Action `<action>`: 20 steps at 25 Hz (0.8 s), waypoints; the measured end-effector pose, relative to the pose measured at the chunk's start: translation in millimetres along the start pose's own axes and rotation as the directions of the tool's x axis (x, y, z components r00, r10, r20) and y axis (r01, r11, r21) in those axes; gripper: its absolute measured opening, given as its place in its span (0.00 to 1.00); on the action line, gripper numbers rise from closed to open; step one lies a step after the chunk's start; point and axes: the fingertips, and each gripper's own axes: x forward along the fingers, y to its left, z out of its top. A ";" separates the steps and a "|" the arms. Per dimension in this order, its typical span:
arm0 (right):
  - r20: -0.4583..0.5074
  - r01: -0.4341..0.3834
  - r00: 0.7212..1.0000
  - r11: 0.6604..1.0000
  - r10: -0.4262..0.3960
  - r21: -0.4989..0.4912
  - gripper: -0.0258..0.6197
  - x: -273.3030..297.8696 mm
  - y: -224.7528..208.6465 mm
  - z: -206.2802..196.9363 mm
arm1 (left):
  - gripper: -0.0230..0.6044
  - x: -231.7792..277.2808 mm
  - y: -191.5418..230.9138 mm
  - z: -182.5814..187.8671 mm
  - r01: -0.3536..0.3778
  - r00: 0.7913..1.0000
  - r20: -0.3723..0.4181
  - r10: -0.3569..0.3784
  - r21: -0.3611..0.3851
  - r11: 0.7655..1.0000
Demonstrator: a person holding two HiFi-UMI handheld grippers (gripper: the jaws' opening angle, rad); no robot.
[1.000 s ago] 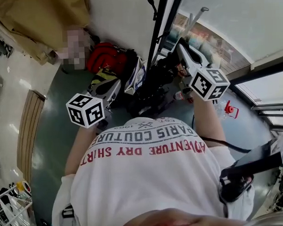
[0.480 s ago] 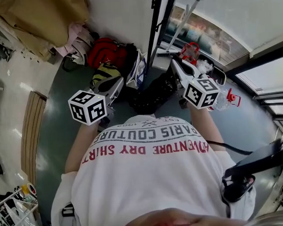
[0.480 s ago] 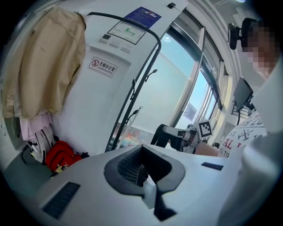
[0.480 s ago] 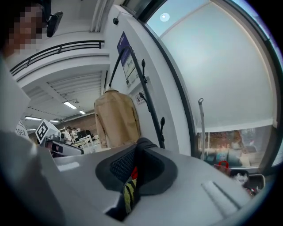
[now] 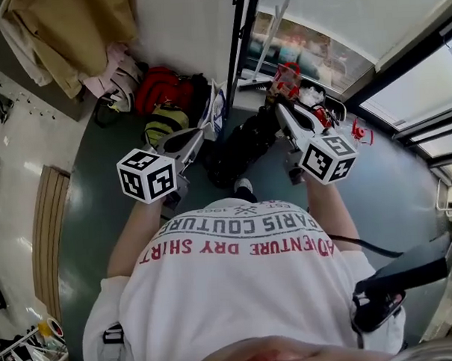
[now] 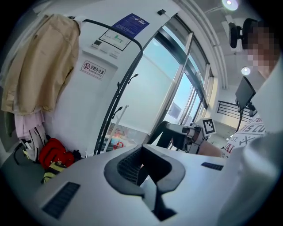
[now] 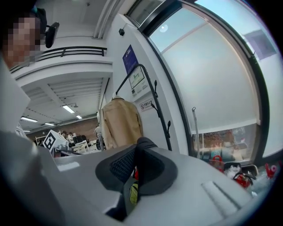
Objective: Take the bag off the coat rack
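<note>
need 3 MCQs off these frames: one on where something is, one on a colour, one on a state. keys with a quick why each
1. Where is the red bag?
A. Low against the white wall, beside the yellow-black bag
B. On the person's shoulder
C. On a table

2. What colour is the hanging coat?
A. Blue
B. Black
C. Beige

3. What state is the right gripper in?
A. Wide open, empty
B. Shut on the black bag
C. Shut on the coat

Key:
1 A: the head view shows it at the foot of the wall, next to the yellow-black bag.
2 C: the fabric is tan in the head view and both gripper views.
3 B: the jaws are together with black material pinched at the tip, and in the left gripper view black material runs down from that tip.
</note>
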 end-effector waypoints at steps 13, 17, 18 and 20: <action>0.022 -0.035 0.999 0.999 0.035 0.004 0.06 -136.4 105.7 -35.4 | 0.04 -63.5 -74.2 -82.5 0.040 0.999 -0.031 -0.041 -0.031 0.999; 0.041 -0.032 0.999 0.999 0.032 -0.009 0.06 -224.7 138.6 -80.2 | 0.04 -86.9 -140.8 -142.5 0.076 0.997 -0.034 -0.076 0.001 0.997; 0.047 -0.031 0.998 0.999 0.031 -0.013 0.06 -251.3 147.1 -93.7 | 0.04 -97.3 -162.1 -160.7 0.078 0.996 -0.035 -0.078 0.014 0.997; 0.050 -0.026 0.998 1.000 0.026 -0.011 0.06 -296.5 165.3 -113.0 | 0.04 -124.1 -201.9 -189.9 0.074 0.997 -0.040 -0.073 0.023 0.997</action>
